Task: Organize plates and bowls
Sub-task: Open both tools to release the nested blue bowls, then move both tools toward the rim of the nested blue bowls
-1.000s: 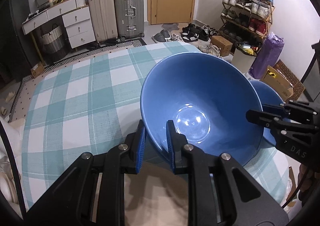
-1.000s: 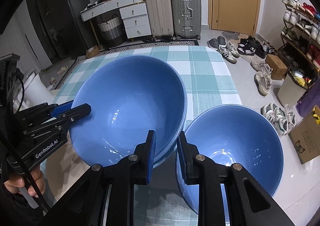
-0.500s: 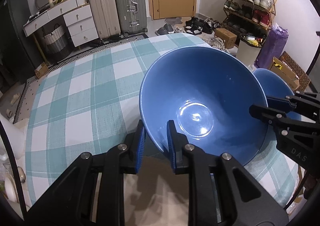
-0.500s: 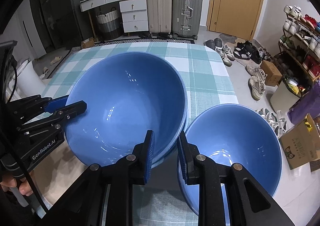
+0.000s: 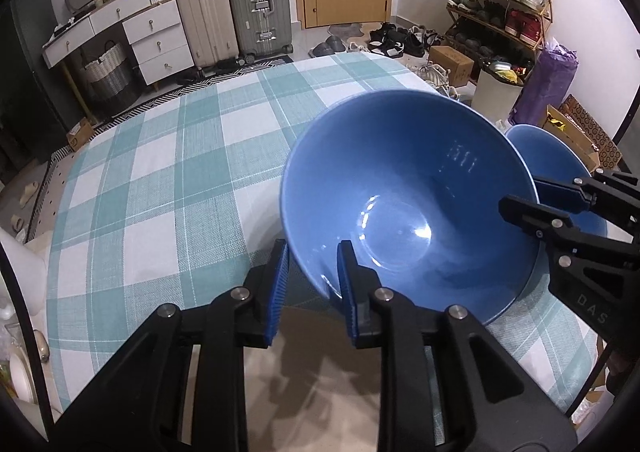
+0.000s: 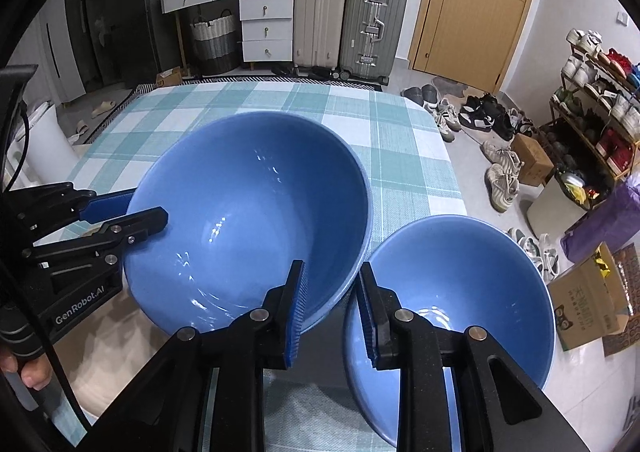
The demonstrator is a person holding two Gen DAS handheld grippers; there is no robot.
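A large blue bowl (image 5: 400,180) (image 6: 248,204) stands on the checked tablecloth (image 5: 160,192), and a second rim shows just under its right edge. A smaller blue bowl (image 6: 460,284) (image 5: 552,156) sits to its right, touching it. My left gripper (image 5: 312,276) (image 6: 148,208) straddles the large bowl's near-left rim. Its jaws are opening, with a gap beside the wall. My right gripper (image 6: 332,300) (image 5: 520,196) straddles the same bowl's right rim, one finger inside and one toward the small bowl. Its jaws are opening too.
The table's right edge runs close behind the small bowl, with shoes and cardboard boxes (image 6: 588,296) on the floor below. Suitcases (image 5: 256,0) and a drawer unit (image 5: 156,36) stand at the far wall. A hand (image 6: 32,372) holds the left gripper's handle.
Both pairs of jaws have spread slightly around the large bowl's rim. The bowl has settled a little lower and flatter. Neither hand has shifted much.
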